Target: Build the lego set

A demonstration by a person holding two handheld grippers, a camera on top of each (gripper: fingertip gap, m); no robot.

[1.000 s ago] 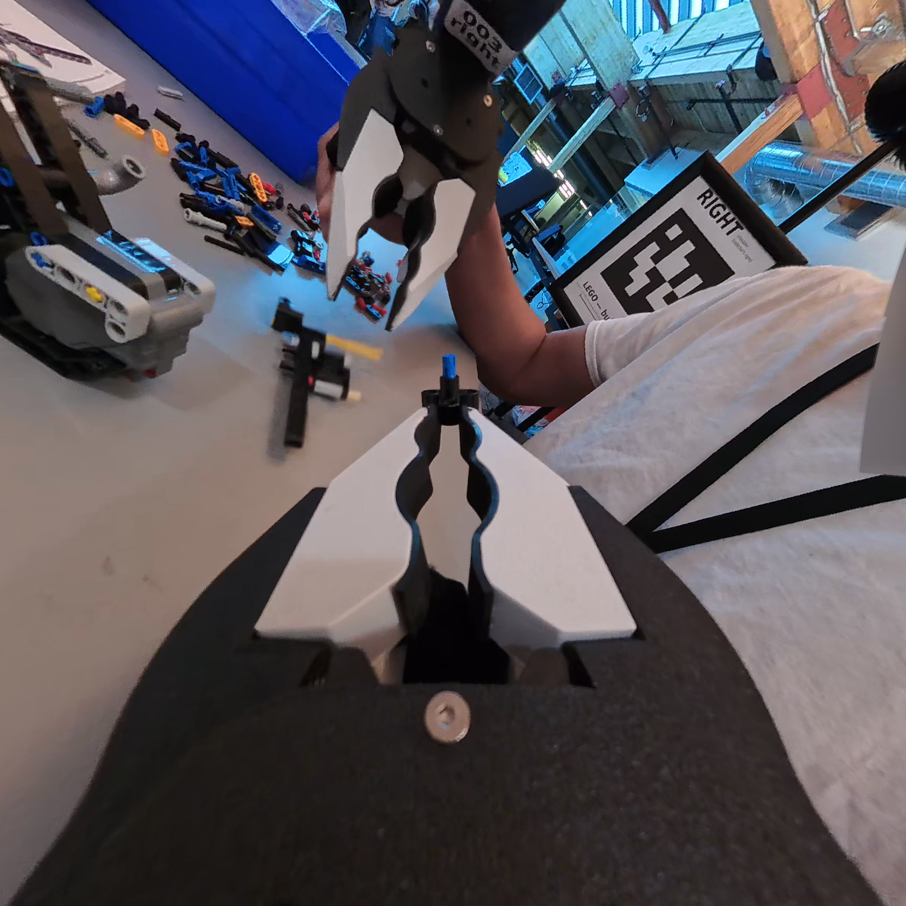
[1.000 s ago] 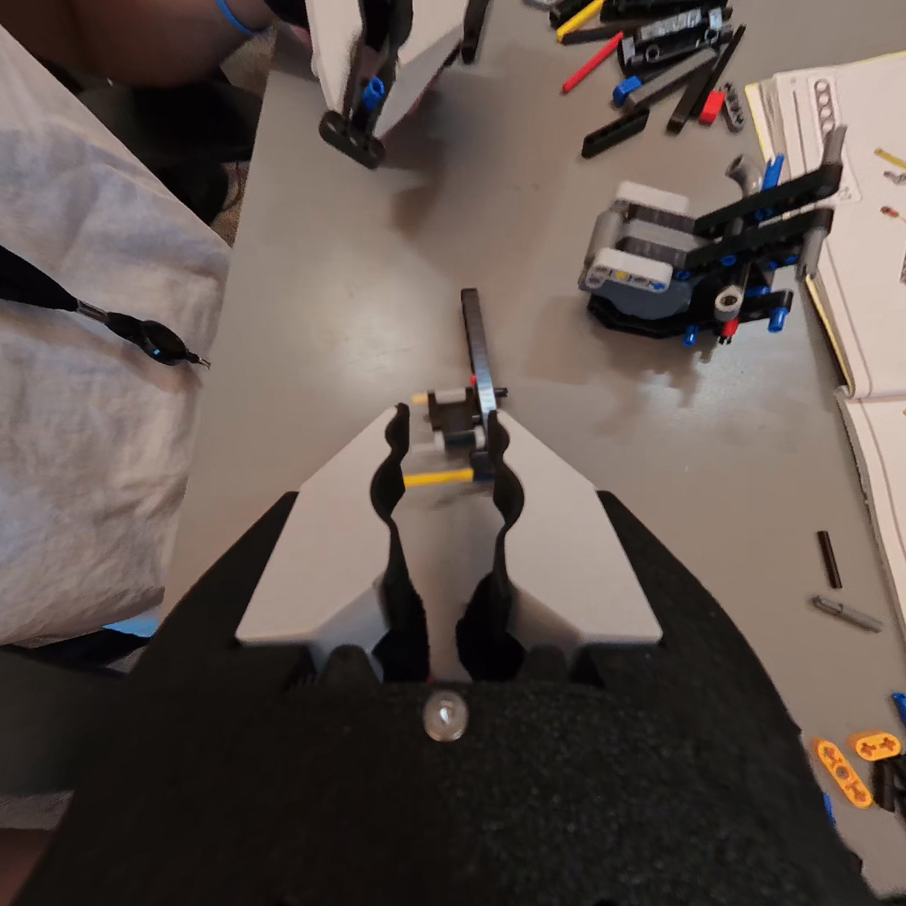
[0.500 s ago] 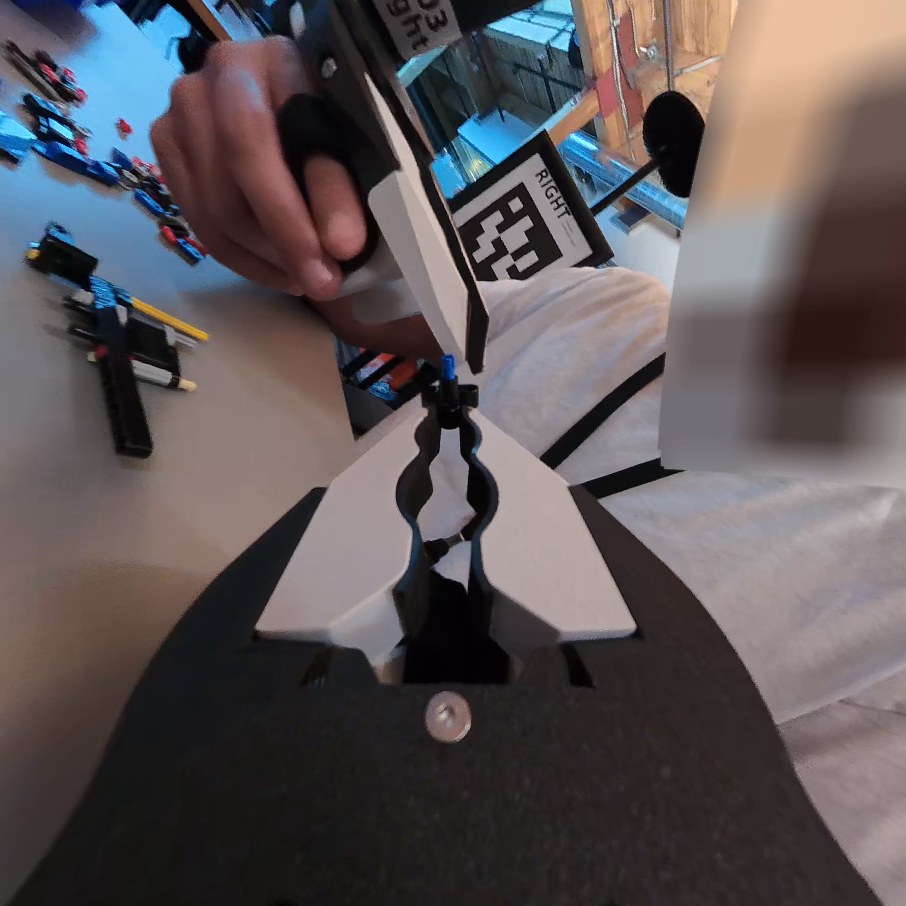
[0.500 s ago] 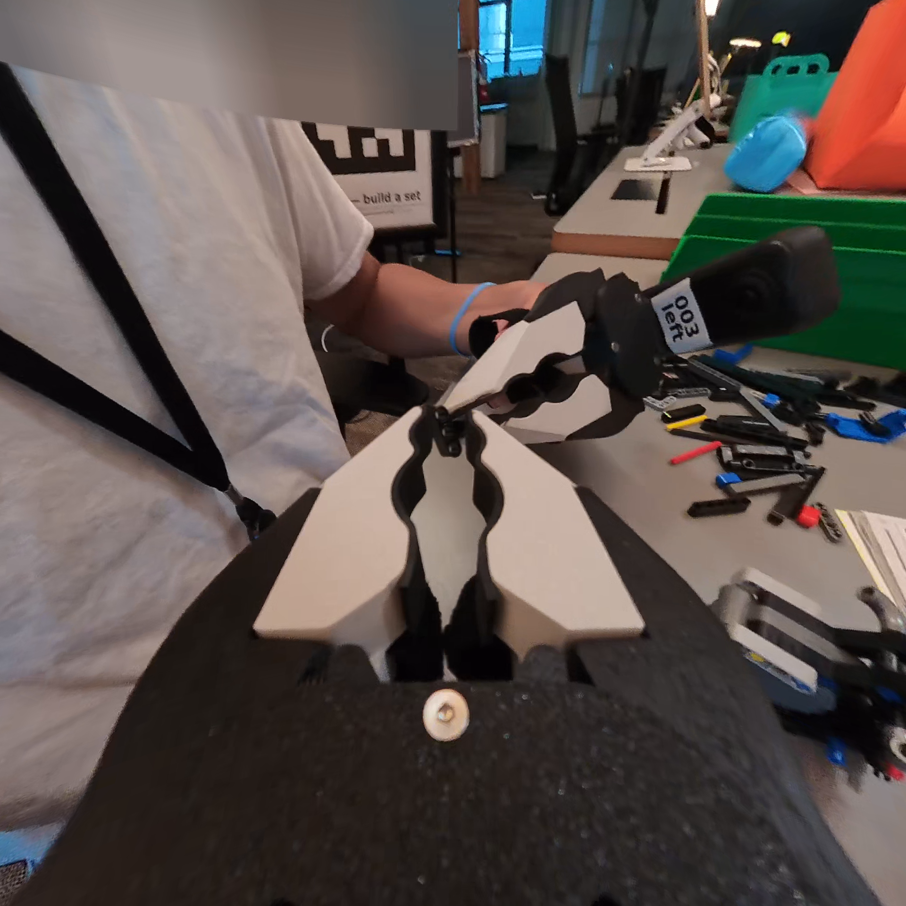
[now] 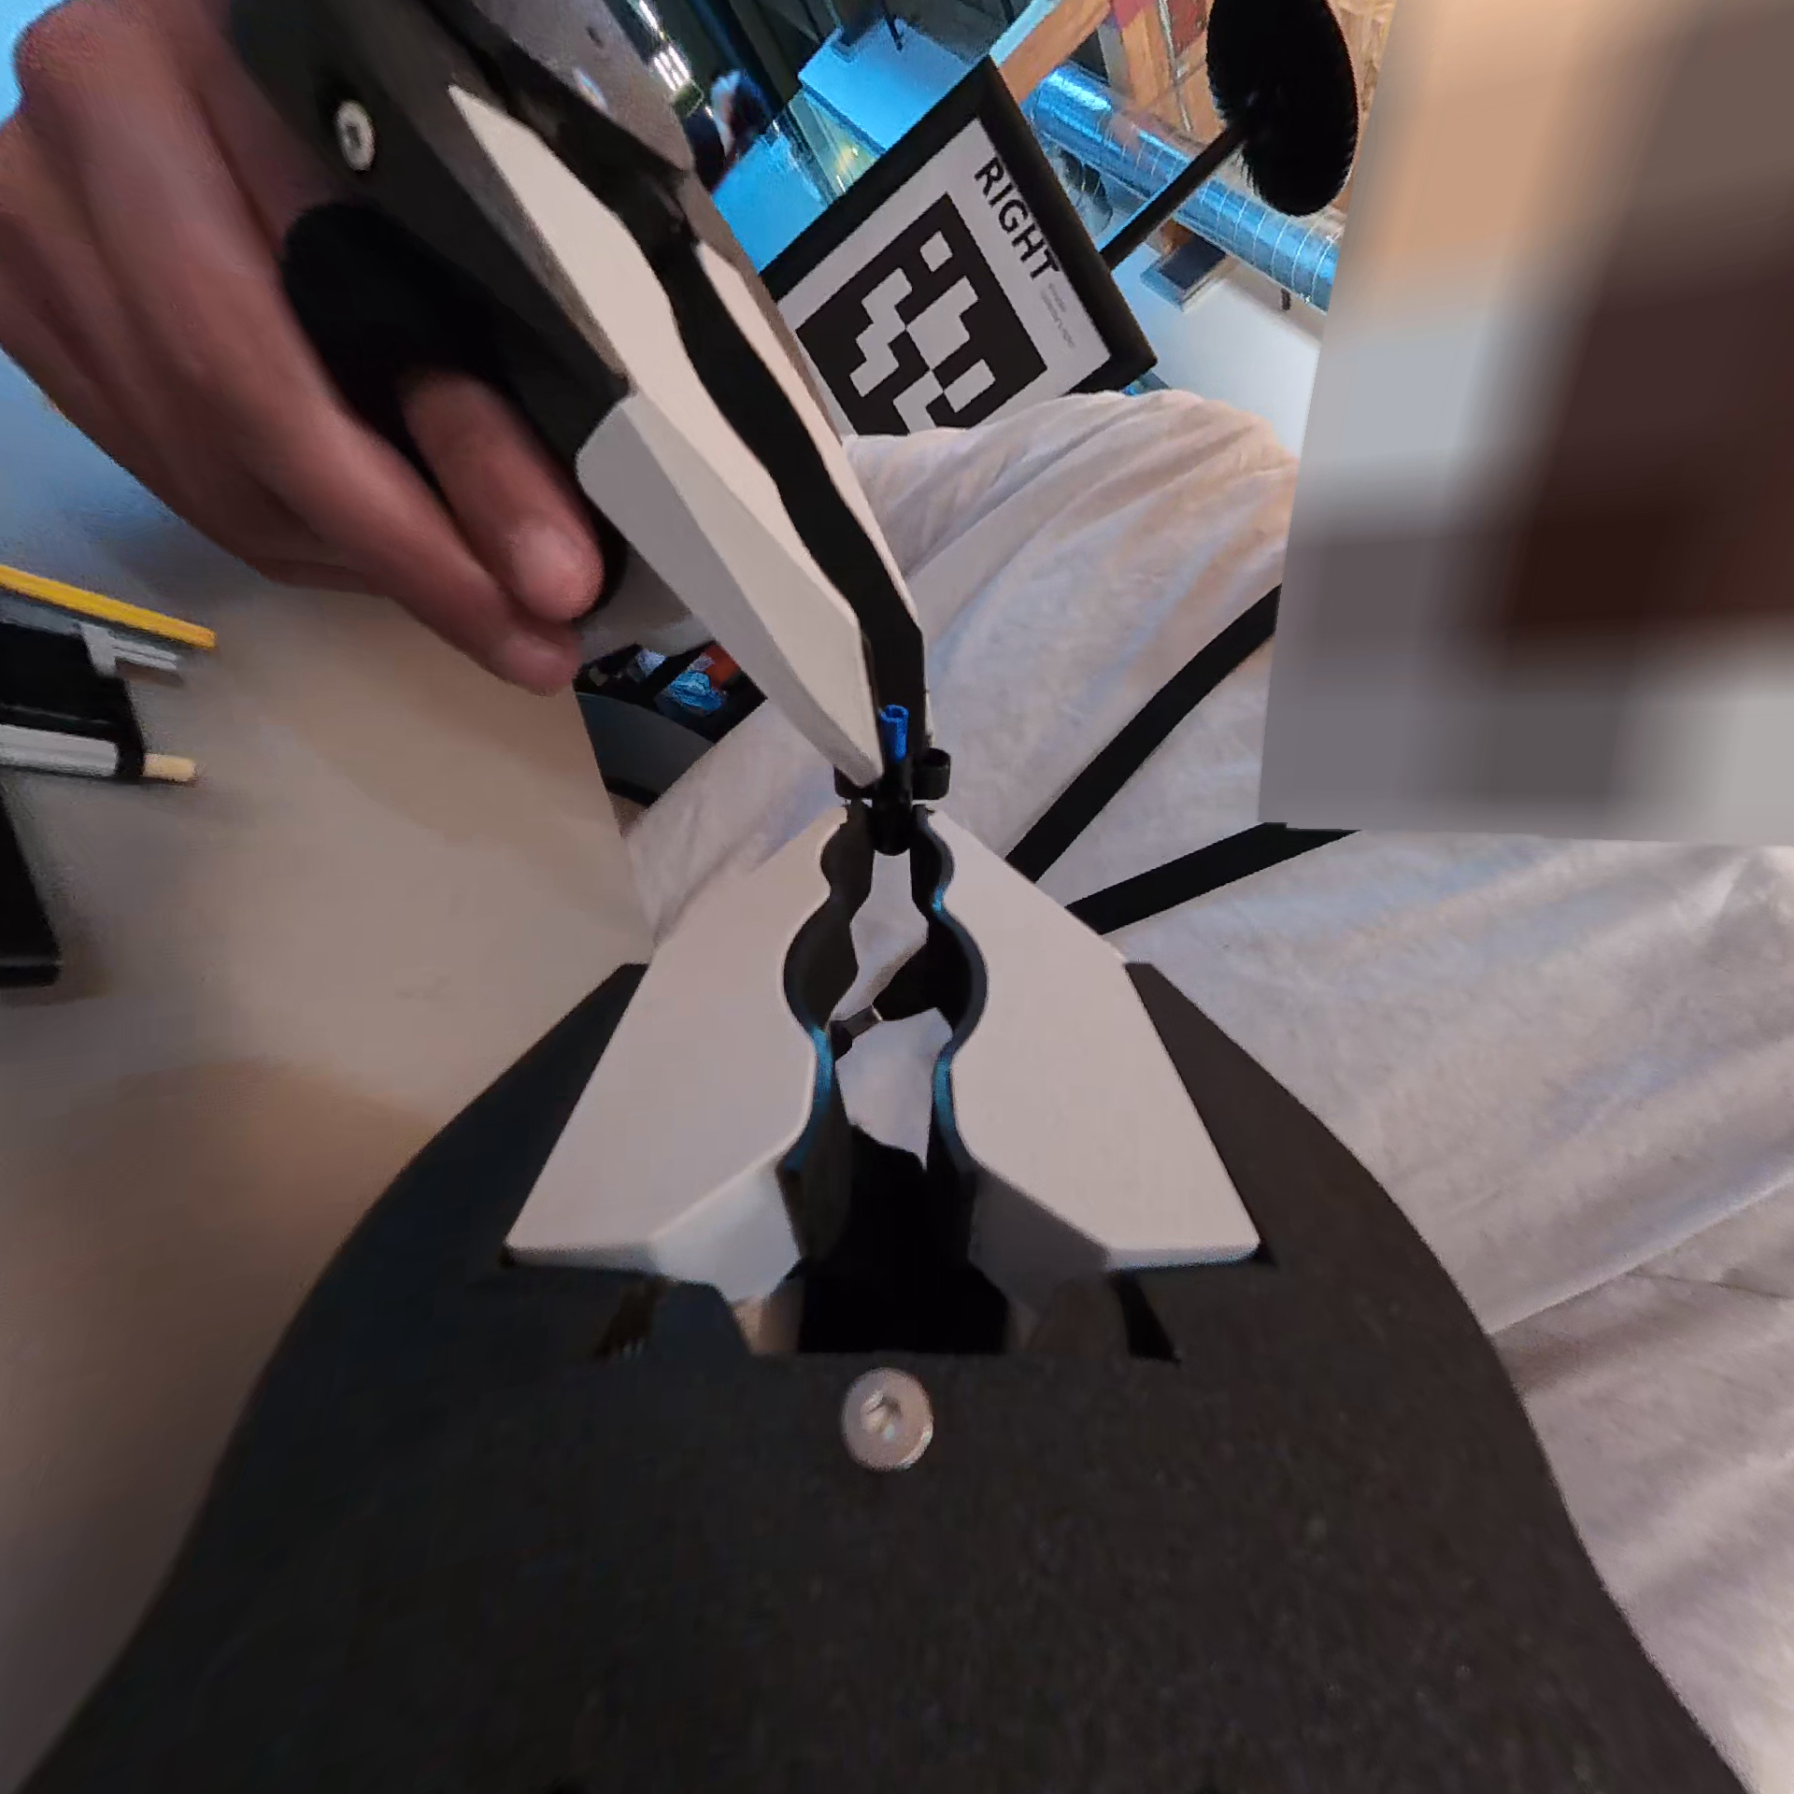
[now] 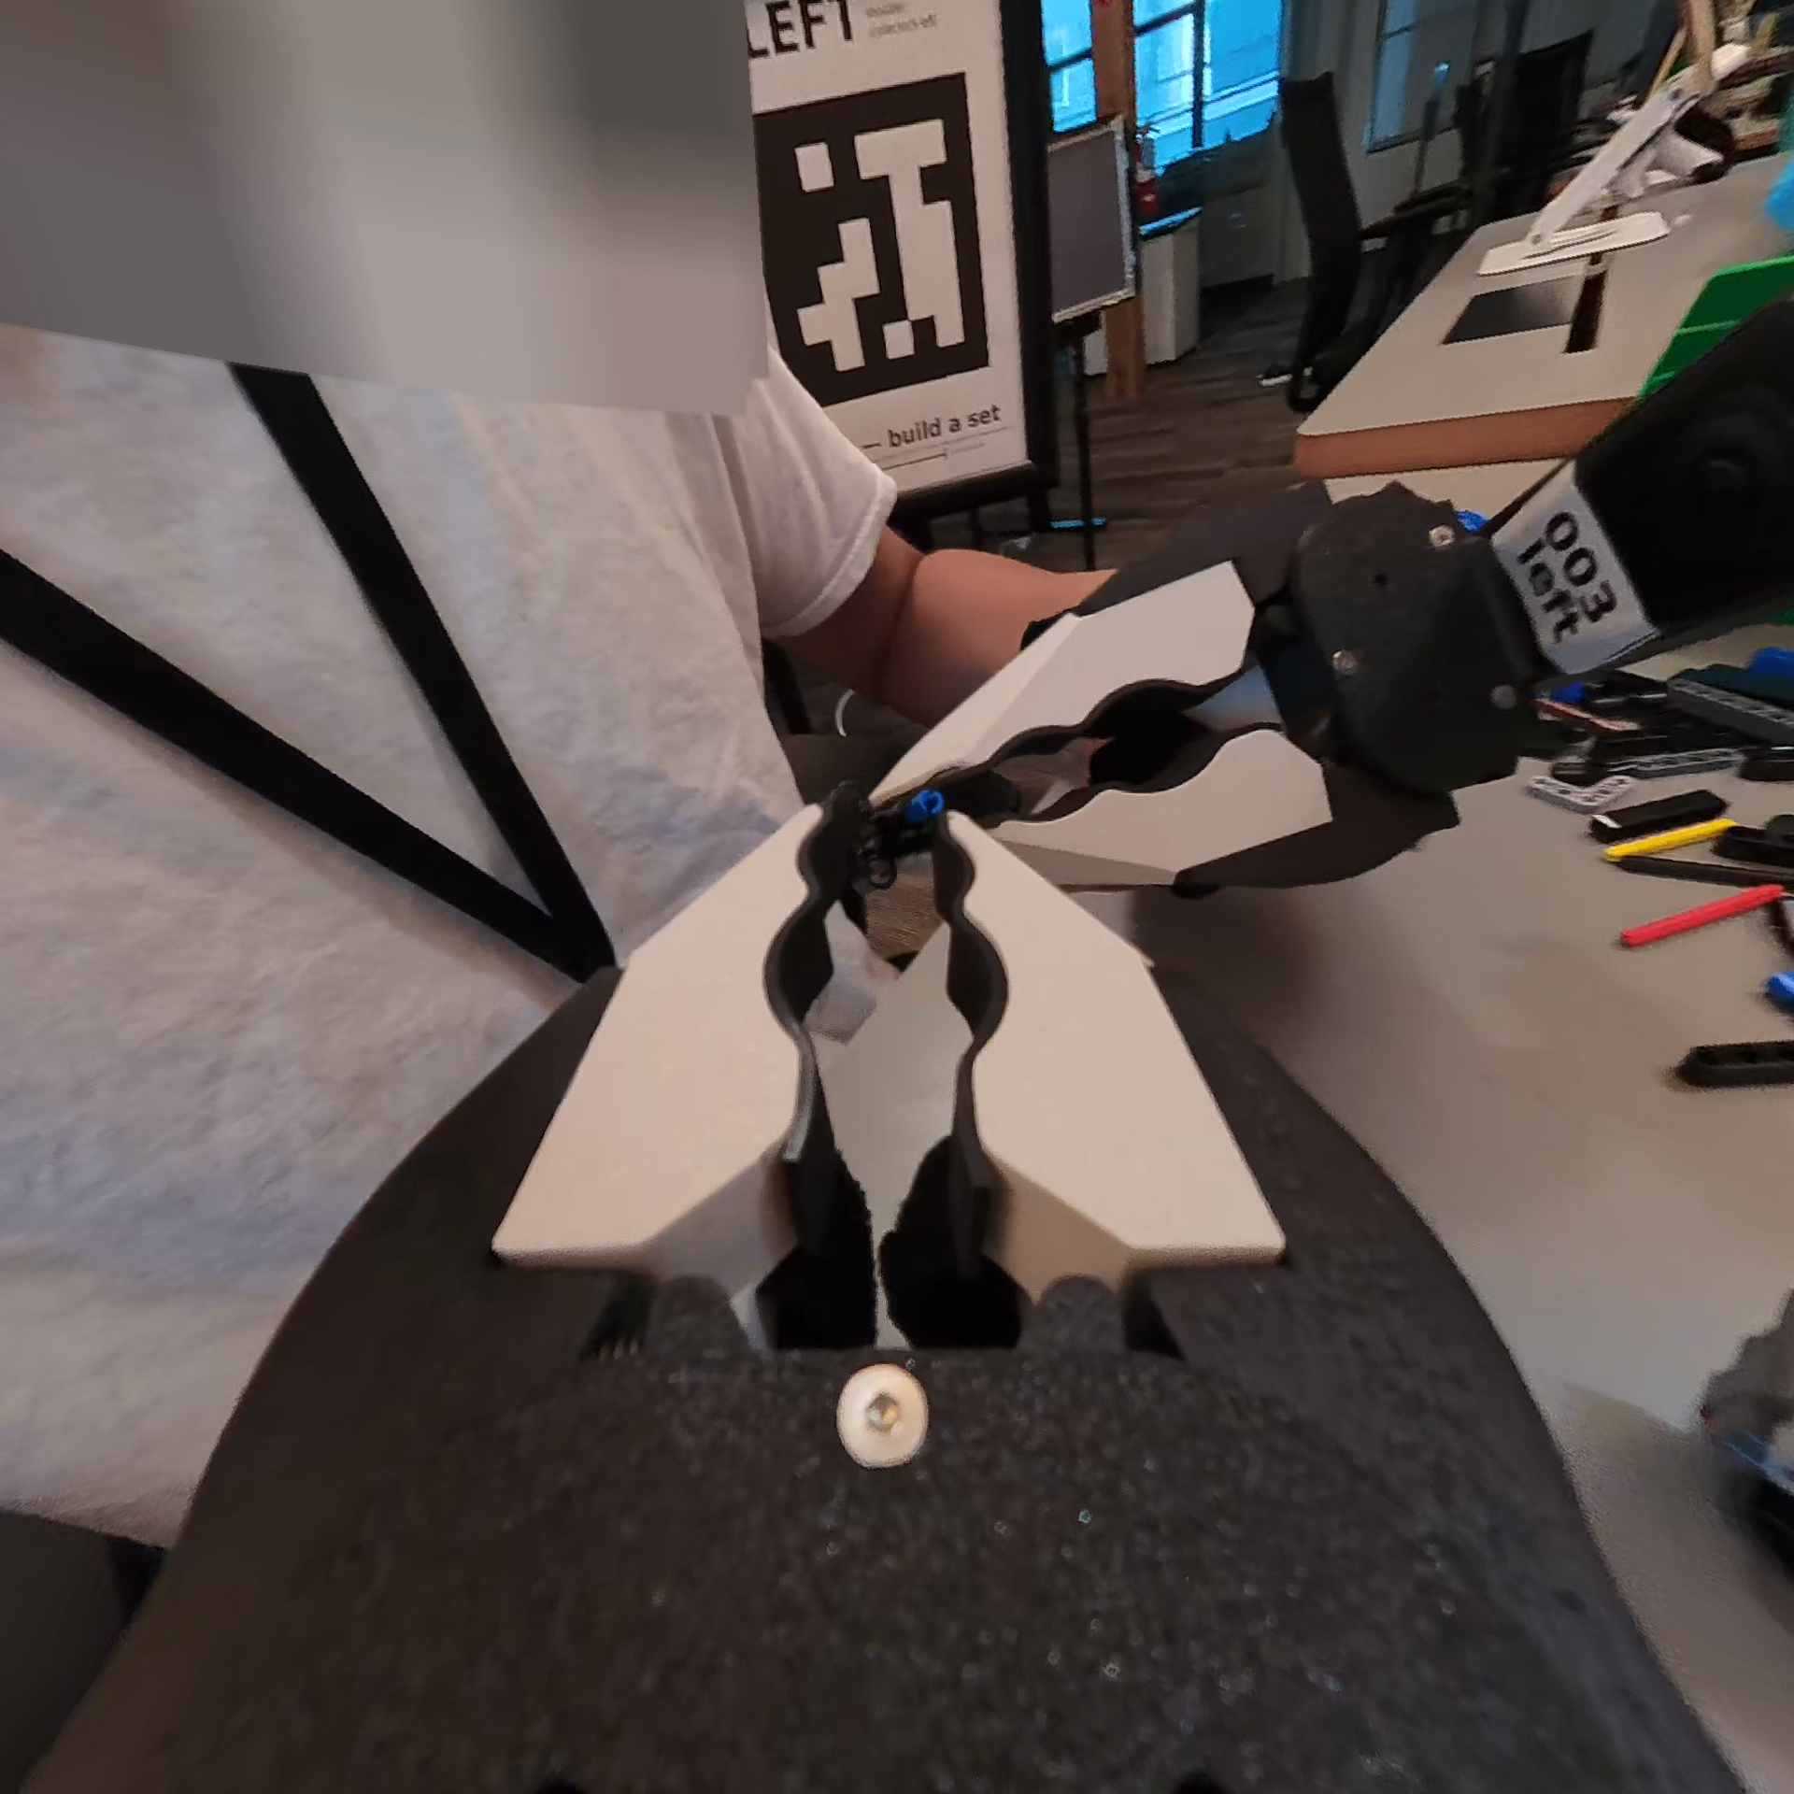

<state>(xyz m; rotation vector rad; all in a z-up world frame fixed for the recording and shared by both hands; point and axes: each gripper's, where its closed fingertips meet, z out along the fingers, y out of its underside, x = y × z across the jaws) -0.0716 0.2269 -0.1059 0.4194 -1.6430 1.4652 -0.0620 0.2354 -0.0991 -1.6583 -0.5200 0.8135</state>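
My left gripper is shut on a small black connector with a blue pin sticking out of it, held in the air in front of a person's white shirt. My right gripper reaches down from the upper left, and its tips meet the blue pin. In the right wrist view my right gripper is slightly open, with its tips on either side of the black connector and blue pin. The left gripper comes in from the right.
The grey table carries loose pieces at the right: a red axle, a yellow axle and black beams. A black sub-assembly with a yellow axle lies at the left. Marker boards stand behind the person.
My right gripper has swung up from the sub-assembly on the table to the piece in my left gripper. Its fingers have spread a little in the last half second. Both grippers moved closer together.
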